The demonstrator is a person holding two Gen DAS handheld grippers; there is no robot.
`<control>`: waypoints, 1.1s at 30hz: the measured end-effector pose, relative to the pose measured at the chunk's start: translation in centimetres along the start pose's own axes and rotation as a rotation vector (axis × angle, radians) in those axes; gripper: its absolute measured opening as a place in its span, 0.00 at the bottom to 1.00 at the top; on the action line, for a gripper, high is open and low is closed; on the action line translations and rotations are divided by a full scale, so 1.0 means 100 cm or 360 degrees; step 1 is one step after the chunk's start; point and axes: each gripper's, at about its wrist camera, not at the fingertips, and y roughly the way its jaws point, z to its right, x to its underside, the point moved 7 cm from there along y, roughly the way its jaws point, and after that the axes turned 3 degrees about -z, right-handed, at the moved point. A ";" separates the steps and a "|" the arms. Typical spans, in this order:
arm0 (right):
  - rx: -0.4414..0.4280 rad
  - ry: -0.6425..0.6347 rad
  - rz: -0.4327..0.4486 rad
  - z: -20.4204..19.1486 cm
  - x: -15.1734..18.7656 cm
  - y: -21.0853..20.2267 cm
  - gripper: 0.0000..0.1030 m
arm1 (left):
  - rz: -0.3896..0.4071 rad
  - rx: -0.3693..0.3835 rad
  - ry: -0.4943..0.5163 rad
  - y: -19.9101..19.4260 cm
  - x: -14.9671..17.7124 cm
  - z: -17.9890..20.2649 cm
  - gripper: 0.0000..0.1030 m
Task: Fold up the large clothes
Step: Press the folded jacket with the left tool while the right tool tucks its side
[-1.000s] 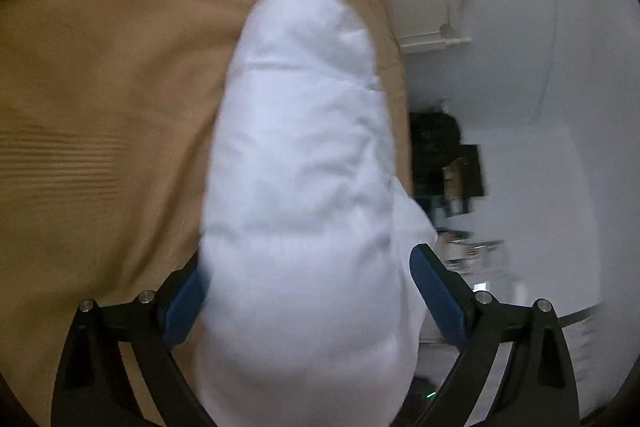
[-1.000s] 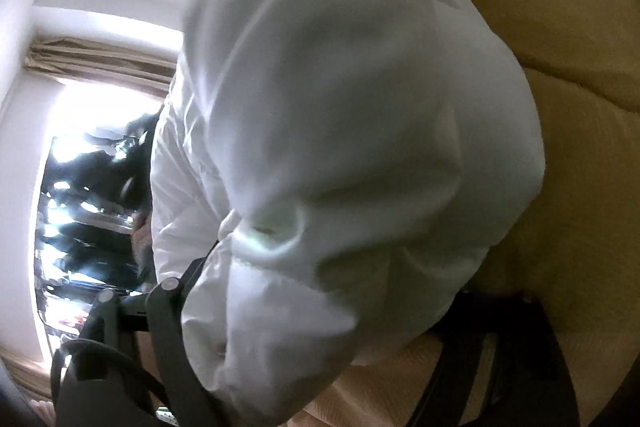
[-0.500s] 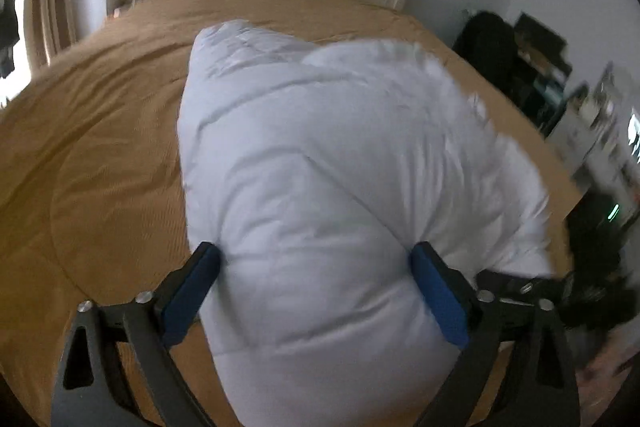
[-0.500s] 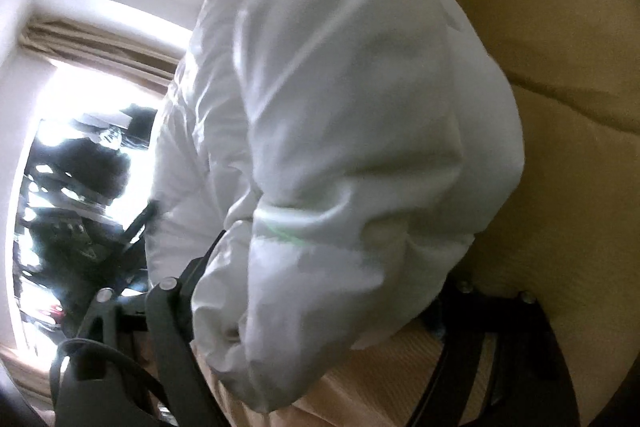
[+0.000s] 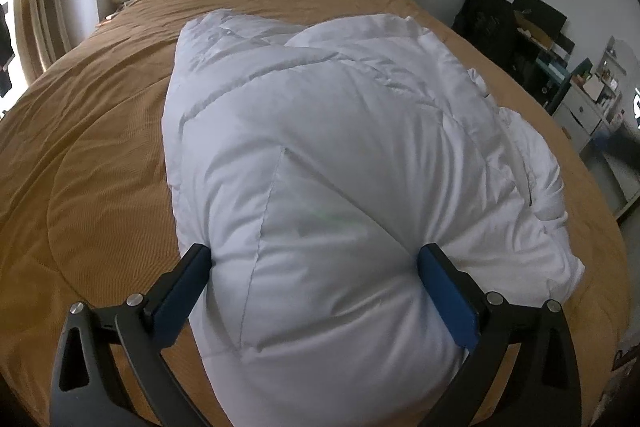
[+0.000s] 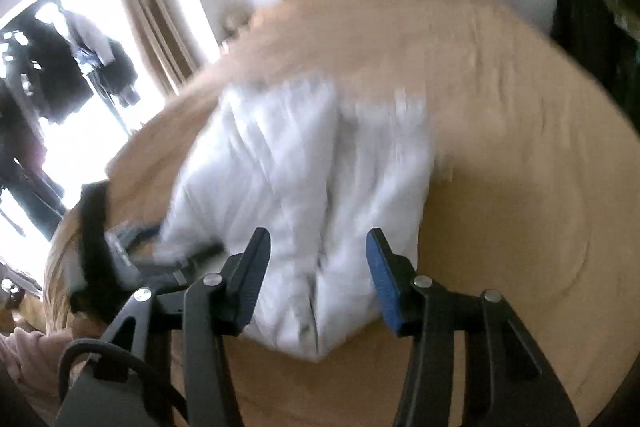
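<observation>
- Duvet [image 5: 340, 167]: folded bundle lying on the bed [image 5: 100, 147].
- Left tongs [image 5: 316, 267]: I clamp the bundle's near end, jaws wide.
- Right tongs [image 6: 318, 267]: free above it, just narrowed, holding nothing.
- Next, I judge: release left, tidy.

Left wrist view sharp, soft daylight; right wrist view motion-blurred, window [image 6: 60, 131] blown out; fisheye edges dark.

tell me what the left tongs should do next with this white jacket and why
Probably draw the left tongs straight back off the white jacket. It lies bundled on the tan bedspread. The left jaws have just been opening, yet the padding bulges against both pads. The right tongs, whose jaws have just been closing, are empty and clear of it.
</observation>
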 end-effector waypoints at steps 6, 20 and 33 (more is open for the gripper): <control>-0.0194 -0.0224 -0.0155 -0.032 -0.039 0.080 0.25 | 0.0007 -0.0031 0.0041 -0.002 0.007 0.003 0.99; -0.0064 0.0077 -0.0224 0.023 -0.086 0.126 0.02 | -0.0038 -0.0024 0.0163 -0.006 0.021 0.013 0.99; 0.0372 0.0182 -0.0263 0.075 -0.105 0.153 0.02 | -0.0057 0.0044 0.0121 -0.012 0.020 0.008 1.00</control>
